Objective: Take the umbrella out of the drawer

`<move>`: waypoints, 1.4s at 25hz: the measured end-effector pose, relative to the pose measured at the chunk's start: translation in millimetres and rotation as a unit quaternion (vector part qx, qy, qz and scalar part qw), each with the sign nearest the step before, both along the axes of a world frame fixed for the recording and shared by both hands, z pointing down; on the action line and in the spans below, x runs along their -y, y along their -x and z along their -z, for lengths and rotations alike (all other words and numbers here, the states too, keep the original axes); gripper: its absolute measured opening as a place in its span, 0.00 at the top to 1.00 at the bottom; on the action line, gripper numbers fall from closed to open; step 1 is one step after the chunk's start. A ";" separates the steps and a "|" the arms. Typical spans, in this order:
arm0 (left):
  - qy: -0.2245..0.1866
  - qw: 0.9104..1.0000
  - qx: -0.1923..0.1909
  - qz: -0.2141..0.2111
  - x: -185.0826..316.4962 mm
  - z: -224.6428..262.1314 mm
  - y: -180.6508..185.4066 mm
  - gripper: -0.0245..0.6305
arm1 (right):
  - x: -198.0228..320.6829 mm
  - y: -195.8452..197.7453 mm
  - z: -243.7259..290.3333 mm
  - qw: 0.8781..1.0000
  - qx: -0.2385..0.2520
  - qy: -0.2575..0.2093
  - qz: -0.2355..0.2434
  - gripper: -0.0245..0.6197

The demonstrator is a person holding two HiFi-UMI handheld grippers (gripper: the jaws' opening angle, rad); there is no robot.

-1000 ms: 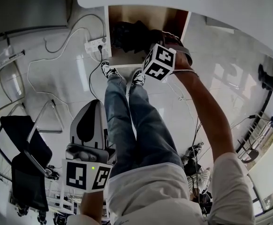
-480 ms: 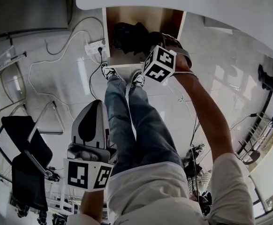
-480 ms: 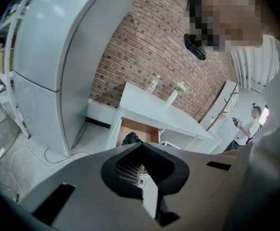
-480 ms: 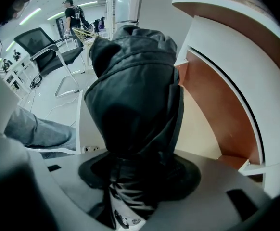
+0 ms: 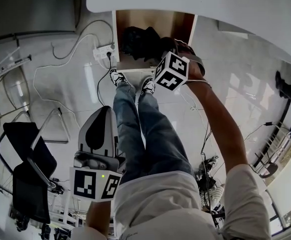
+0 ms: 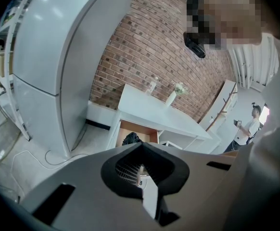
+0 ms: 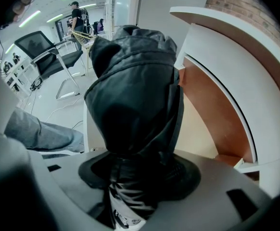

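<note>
Right gripper (image 7: pixel 136 179) grips black umbrella (image 7: pixel 130 95) at drawer (image 7: pixel 212 129)

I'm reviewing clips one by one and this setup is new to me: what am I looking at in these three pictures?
No robot: a person holds tongs in each hand. The head view looks down from their head at their legs and the open drawer under a white table. The other two views ride on the tongs. The right tongs are clamped on a black folded umbrella at the drawer. The left tongs are shut and empty, low at the person's left side.
</note>
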State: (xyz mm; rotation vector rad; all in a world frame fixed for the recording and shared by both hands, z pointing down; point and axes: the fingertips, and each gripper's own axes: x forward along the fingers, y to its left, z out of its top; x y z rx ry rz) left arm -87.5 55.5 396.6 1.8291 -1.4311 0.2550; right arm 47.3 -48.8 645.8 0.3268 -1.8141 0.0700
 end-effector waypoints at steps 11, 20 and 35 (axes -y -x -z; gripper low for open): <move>-0.013 1.000 0.001 0.001 4.4 21.0 -3.4 0.94 | -2.4 -1.1 24.0 1.000 0.004 0.001 0.002 0.57; -0.011 1.000 -0.002 0.002 -5.0 34.6 -12.9 0.94 | -7.5 -8.8 49.7 1.000 0.009 0.003 -0.009 0.57; -0.030 0.999 0.002 0.011 1.5 66.7 -20.5 0.94 | -10.7 -8.7 88.5 1.000 0.024 0.006 -0.012 0.57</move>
